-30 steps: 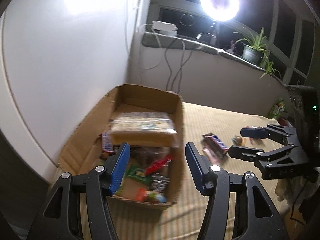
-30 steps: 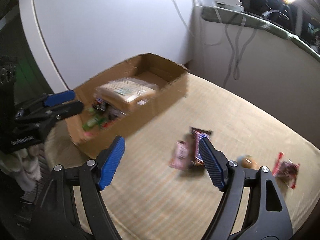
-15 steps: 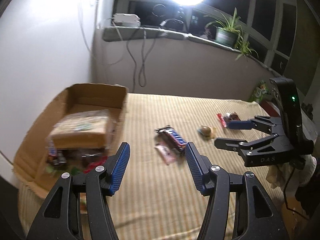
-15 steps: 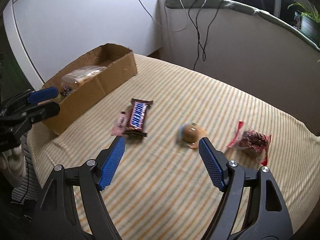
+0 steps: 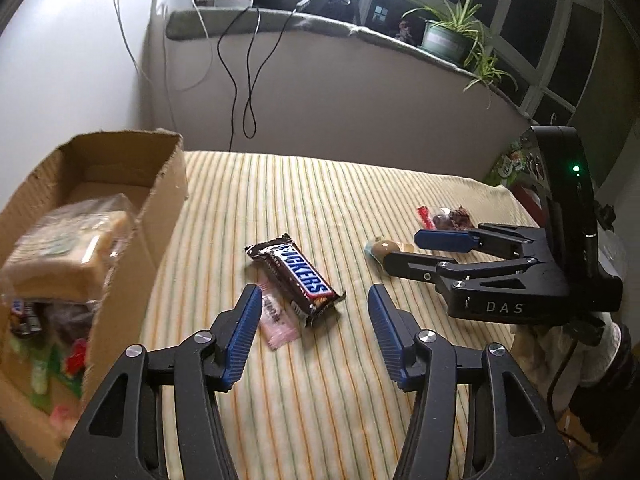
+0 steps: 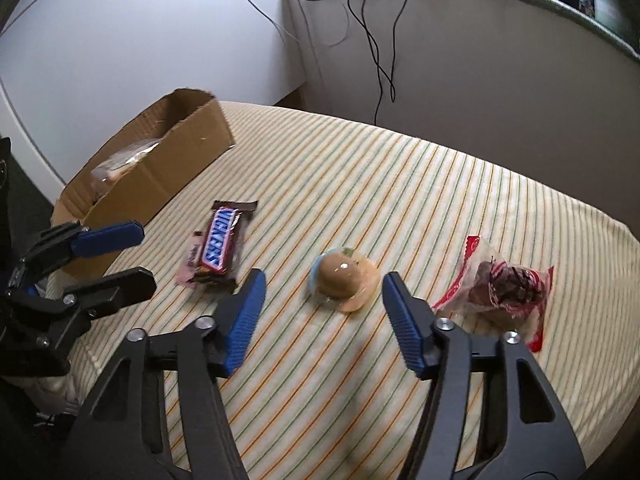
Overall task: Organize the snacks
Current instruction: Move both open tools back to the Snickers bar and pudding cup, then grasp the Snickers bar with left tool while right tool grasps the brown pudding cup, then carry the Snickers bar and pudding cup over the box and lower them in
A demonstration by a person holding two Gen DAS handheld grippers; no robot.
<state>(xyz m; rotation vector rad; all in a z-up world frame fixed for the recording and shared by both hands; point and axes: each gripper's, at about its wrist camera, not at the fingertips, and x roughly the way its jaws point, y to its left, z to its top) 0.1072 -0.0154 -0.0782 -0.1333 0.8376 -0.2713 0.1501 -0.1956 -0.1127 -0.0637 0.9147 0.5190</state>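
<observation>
A Snickers bar [image 5: 296, 276] [image 6: 222, 246] lies on the striped cloth, overlapping a small pink wrapper [image 5: 278, 320]. My left gripper [image 5: 314, 294] hovers just short of the bar. Its jaws are closing and the pads touch nothing. A round tan snack in clear wrap [image 6: 344, 278] [image 5: 382, 248] sits ahead of my right gripper [image 6: 325, 280] [image 5: 402, 249]. Those jaws are closing too, with the pads clear of the snack. A red-edged packet with a dark treat [image 6: 504, 288] lies to the right. The cardboard box [image 5: 164, 200] [image 6: 168, 172] at the left holds a bread pack [image 5: 68, 248] and several snacks.
The striped cloth [image 5: 320, 400] covers the table, whose right edge [image 6: 624, 248] drops off past the packet. A grey wall with hanging black cables [image 5: 244, 80] backs the table. A potted plant [image 5: 444, 38] stands on the sill. A white panel [image 6: 120, 40] rises behind the box.
Both views have swung away from the box to the loose snacks, and both grippers have come lower and closer to them. The right jaws have narrowed.
</observation>
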